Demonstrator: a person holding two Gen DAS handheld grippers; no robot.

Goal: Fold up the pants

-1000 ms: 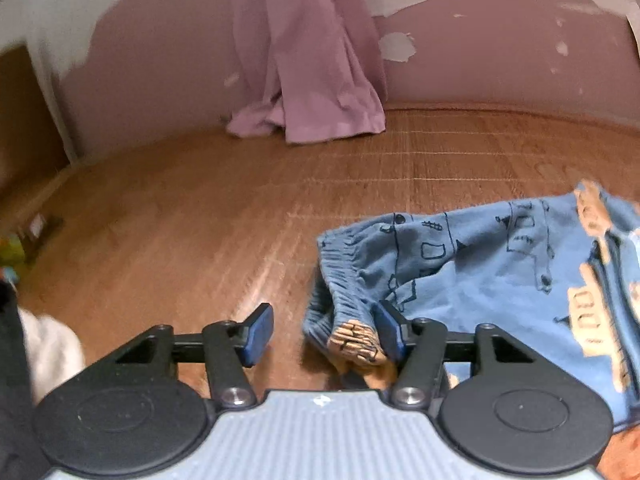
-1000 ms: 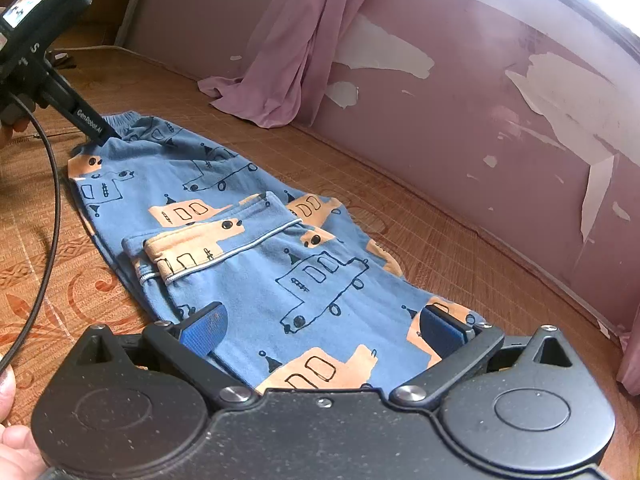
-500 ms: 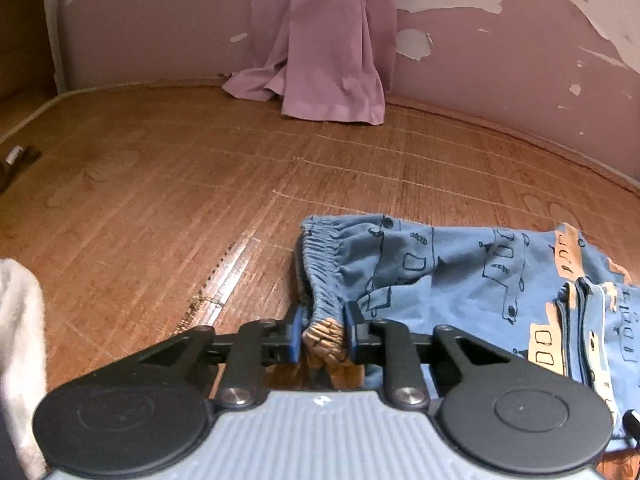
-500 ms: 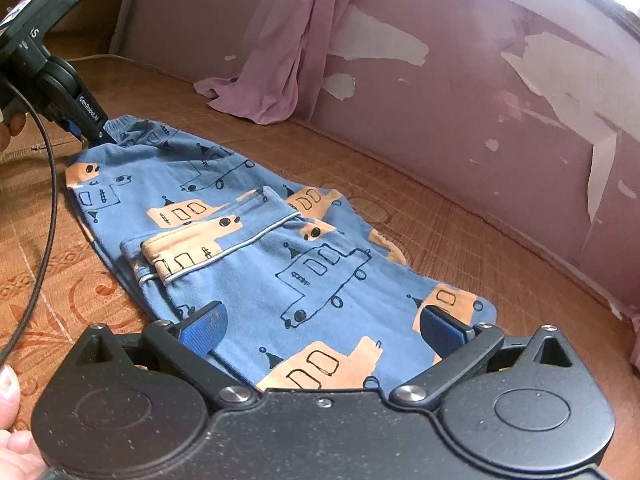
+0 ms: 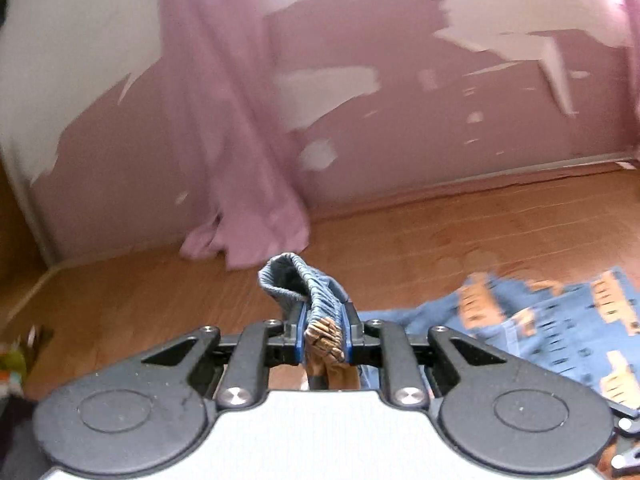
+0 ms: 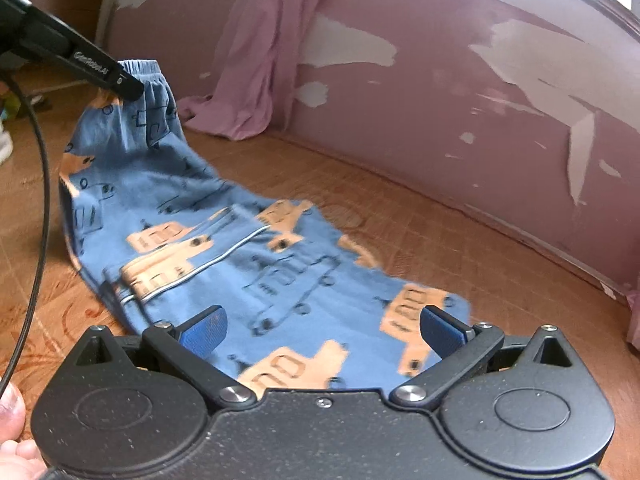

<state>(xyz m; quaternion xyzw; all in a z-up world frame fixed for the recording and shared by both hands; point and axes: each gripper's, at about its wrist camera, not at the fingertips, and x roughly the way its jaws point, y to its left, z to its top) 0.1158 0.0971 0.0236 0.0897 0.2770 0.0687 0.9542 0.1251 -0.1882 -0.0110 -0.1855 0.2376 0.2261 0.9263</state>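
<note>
The pants [image 6: 224, 240] lie lengthwise on the mat [image 6: 460, 240], already doubled leg over leg into one long strip running from the near edge toward the far left, close to the wall [image 6: 460, 92]. The left gripper [image 5: 325, 330] is pinched tight on the waistband [image 5: 316, 292], and the right wrist view shows that end raised clear of the mat while the rest of the fabric slopes down and lies flat. The right gripper [image 6: 322, 326] hovers over the cuff end with its jaws spread wide, gripping nothing; the cloth sits between and under its fingers. So the lengthwise fold looks done, and the crosswise fold appears to be just starting: the waistband has yet to be carried over toward the cuffs and laid down, perhaps with one more fold after. A pink curtain [image 6: 260, 64] hangs to the mat beyond.
</note>
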